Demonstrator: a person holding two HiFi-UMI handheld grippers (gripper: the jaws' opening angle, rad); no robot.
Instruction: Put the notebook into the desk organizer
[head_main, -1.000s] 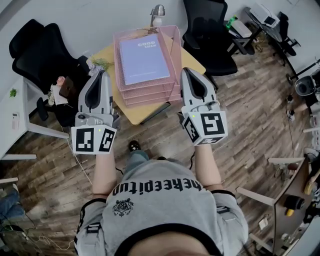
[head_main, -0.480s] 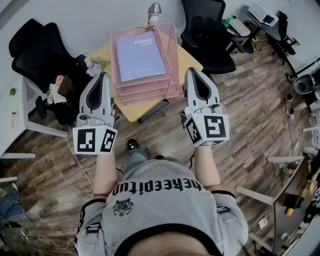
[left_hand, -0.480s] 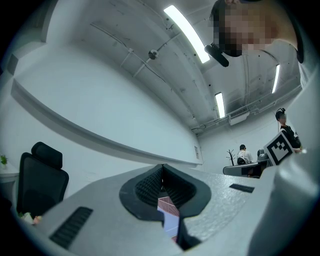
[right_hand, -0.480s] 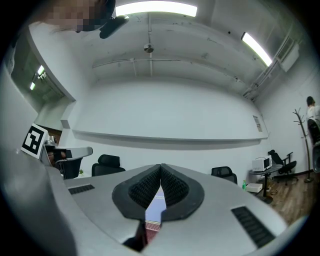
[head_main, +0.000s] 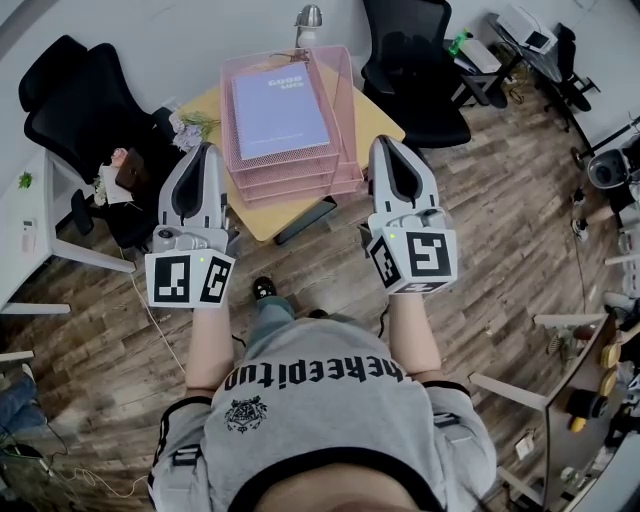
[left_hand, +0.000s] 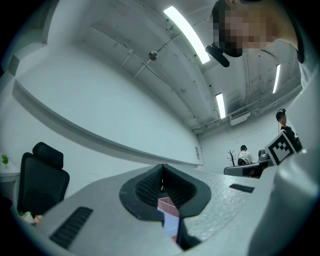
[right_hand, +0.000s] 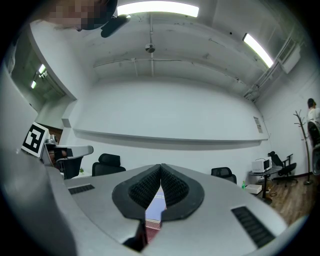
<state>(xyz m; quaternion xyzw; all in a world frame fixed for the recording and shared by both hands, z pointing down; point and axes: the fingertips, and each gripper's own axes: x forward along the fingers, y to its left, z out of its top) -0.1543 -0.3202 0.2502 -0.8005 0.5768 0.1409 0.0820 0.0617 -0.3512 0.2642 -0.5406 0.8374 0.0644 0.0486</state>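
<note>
While the yellow table is carrying the pink desk organizer, the purple notebook is lying in its top tray. We are holding the left gripper and right gripper just left and right of it, all 2 pressed together, pinching nothing.

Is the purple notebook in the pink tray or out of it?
In. The notebook lies flat in the top tray of the pink organizer, inside its wire walls.
</note>
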